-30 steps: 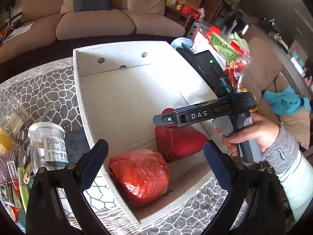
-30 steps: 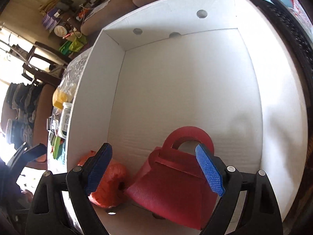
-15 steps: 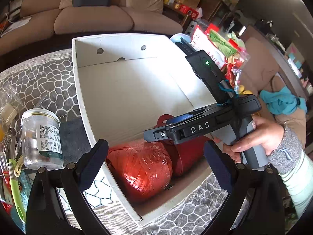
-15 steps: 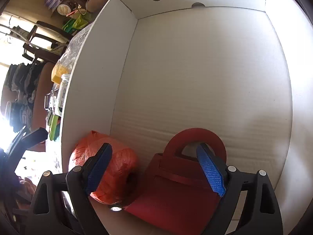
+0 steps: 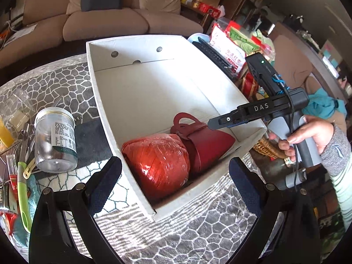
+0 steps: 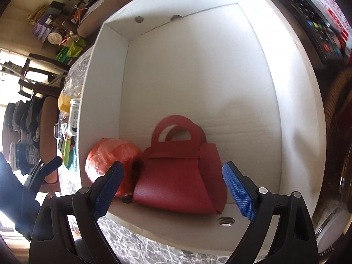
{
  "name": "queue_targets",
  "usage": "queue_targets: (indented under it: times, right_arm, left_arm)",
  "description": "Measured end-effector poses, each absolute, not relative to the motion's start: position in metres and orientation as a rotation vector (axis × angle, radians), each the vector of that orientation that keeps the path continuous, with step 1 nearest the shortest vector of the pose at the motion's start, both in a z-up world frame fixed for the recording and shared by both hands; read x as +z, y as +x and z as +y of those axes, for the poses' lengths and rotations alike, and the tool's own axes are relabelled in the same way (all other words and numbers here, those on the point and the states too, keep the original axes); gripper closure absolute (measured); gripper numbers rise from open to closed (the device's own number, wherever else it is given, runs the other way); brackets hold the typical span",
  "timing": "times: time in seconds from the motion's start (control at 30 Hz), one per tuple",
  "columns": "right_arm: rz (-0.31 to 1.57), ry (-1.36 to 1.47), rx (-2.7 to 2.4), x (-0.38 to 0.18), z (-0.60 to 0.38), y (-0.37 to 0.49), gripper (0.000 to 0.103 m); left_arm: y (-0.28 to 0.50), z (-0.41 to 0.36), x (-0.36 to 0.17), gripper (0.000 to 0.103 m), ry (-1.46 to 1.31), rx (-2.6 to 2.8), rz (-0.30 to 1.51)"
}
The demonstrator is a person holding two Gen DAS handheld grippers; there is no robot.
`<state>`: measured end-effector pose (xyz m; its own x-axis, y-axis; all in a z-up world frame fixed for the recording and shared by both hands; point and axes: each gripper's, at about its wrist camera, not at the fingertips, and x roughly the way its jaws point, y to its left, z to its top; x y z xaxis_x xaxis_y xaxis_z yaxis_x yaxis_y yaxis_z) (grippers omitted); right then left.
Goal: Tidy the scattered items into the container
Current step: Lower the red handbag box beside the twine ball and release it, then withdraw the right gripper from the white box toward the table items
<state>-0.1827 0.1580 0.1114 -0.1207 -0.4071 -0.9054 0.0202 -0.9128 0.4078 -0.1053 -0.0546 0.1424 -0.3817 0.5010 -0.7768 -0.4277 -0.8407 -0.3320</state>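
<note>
- Box [image 5: 103,101]: white corrugated cardboard, matt.
- Ball [image 5: 157,166]: red raffia-like strands under glossy, crinkled film.
- Bag [image 6: 182,176]: red, matt, with a fine leather-like grain.
- Jar [image 5: 55,140]: clear glass, paper label.
- Right tongs [image 6: 173,189]: black plastic arms; blue pads [image 6: 238,191] with rough knurled texture.
- Counter [image 5: 209,231]: glossy grey crackle-patterned surface.
- Sofa [image 5: 105,22]: soft brown cloth.

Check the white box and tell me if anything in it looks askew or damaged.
Nothing looks damaged. The red gift bag lies tipped on its side rather than upright, next to the red ball, both crowded into one corner of the box. The rest of the box floor is bare.
</note>
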Motion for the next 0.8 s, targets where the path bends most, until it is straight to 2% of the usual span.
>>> queue_targets:
  times: [0.17, 0.23, 0.33, 0.47, 0.67, 0.8]
  right_arm:
    - [-0.474, 1.904, -2.052, 0.093, 0.151, -0.17, 0.008]
    - [-0.479, 1.893, -2.062, 0.093, 0.149, -0.168, 0.004]
    - [-0.478, 1.886, -2.095, 0.097, 0.152, -0.165, 0.005]
    - [-0.3, 1.767, -2.255, 0.127, 0.144, -0.15, 0.005]
    - [0.09, 1.637, -2.434, 0.155, 0.114, -0.109, 0.005]
    - [0.11, 1.575, -2.508, 0.162, 0.115, -0.088, 0.005]
  left_arm:
    - [-0.095, -0.064, 0.139, 0.005, -1.313, 2.244, -0.067]
    - [-0.093, -0.066, 0.136, 0.005, -1.326, 2.24, -0.066]
    - [-0.089, -0.063, 0.131, 0.005, -1.349, 2.242, -0.053]
    - [-0.079, -0.052, 0.129, 0.001, -1.363, 2.253, -0.018]
    - [-0.066, -0.038, 0.126, 0.001, -1.363, 2.288, 0.021]
    - [-0.06, -0.032, 0.122, 0.001, -1.369, 2.303, 0.012]
